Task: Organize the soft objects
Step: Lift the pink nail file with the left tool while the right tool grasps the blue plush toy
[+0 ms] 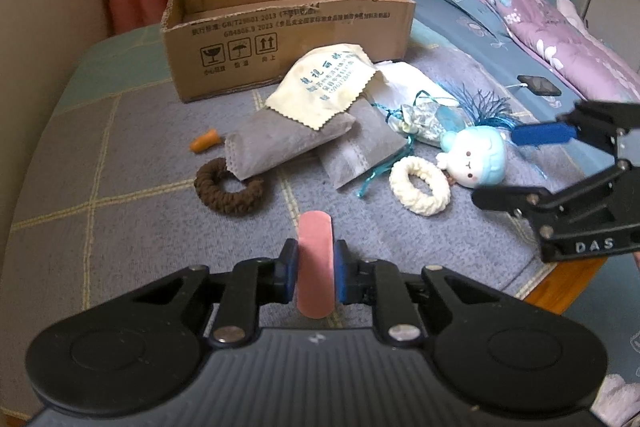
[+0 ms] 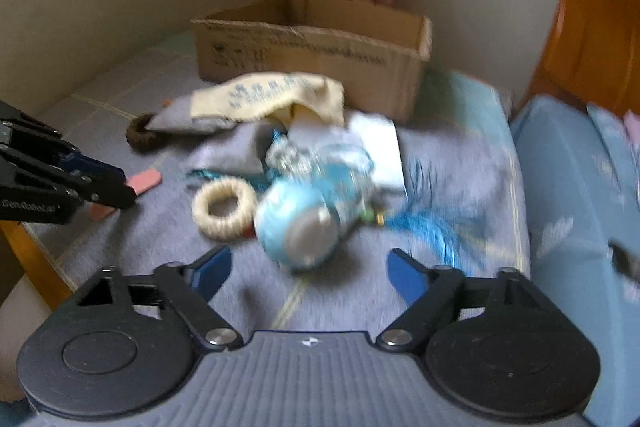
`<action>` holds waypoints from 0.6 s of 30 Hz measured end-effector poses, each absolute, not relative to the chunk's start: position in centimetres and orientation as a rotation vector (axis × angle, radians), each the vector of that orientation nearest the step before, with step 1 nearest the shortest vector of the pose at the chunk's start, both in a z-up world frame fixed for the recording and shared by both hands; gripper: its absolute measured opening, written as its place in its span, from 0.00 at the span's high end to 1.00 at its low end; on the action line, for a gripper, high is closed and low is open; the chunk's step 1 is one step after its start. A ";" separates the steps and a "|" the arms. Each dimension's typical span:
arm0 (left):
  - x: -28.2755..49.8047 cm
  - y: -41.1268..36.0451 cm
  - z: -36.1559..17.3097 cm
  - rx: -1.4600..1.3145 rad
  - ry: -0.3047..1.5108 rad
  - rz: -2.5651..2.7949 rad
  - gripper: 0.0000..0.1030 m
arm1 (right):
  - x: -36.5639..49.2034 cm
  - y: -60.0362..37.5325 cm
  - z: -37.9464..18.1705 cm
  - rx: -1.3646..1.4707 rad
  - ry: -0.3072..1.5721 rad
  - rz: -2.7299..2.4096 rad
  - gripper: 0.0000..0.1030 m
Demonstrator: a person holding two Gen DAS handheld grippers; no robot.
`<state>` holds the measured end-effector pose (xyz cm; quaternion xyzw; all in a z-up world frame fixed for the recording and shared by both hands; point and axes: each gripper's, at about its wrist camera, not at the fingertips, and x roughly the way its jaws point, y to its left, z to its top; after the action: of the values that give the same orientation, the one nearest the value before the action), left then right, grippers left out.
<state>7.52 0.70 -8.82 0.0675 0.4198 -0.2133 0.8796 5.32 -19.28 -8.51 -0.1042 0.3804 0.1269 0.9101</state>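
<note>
Left wrist view. My left gripper is pinching a pink foam piece between its blue pads, one pad on each flat side. The piece stands upright between the fingers, rounded ends above and below the pads. I judge it light, soft and compressible; a mid-length grip like this one should hold it without slipping. The cardboard box sits at the far side of the bed, open at the top, well apart from the gripper. Between box and gripper lie the remaining soft items: a cream cloth draped over grey pouches, a brown ring at left, a small orange piece near it, a white ring and a blue plush toy at right. My right gripper enters from the right edge, fingers apart, beside the plush toy.

Right wrist view. This view is blurred. My right gripper has its jaws spread, nothing pressed between the pads. The blue plush toy lies just beyond the fingertips, roughly centred between them, not touching either pad as far as I can tell. I judge it light and squashy; take hold across the round head, not the loose blue tassel to its right. The white ring lies just left of the toy. The cardboard box stands far behind. The left gripper shows at left, with the pink foam piece.
</note>
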 end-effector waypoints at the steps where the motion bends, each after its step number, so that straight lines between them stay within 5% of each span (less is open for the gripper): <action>1: 7.5 0.7 -8.8 0.141 0.875 -0.444 0.83 | 5.5 -19.1 -8.4 -0.231 0.772 0.269 0.22; 7: 7.5 0.6 -8.8 0.143 0.873 -0.445 0.83 | 6.7 -18.6 -8.6 -0.251 0.772 0.302 0.46; 18: 7.2 0.6 -8.5 0.151 0.864 -0.463 0.84 | 5.8 -18.6 -8.3 -0.233 0.779 0.291 0.53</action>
<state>7.24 0.61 -8.50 0.0725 0.4145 -0.2220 0.8796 5.77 -18.60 -8.26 -0.1129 0.3777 0.1408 0.9082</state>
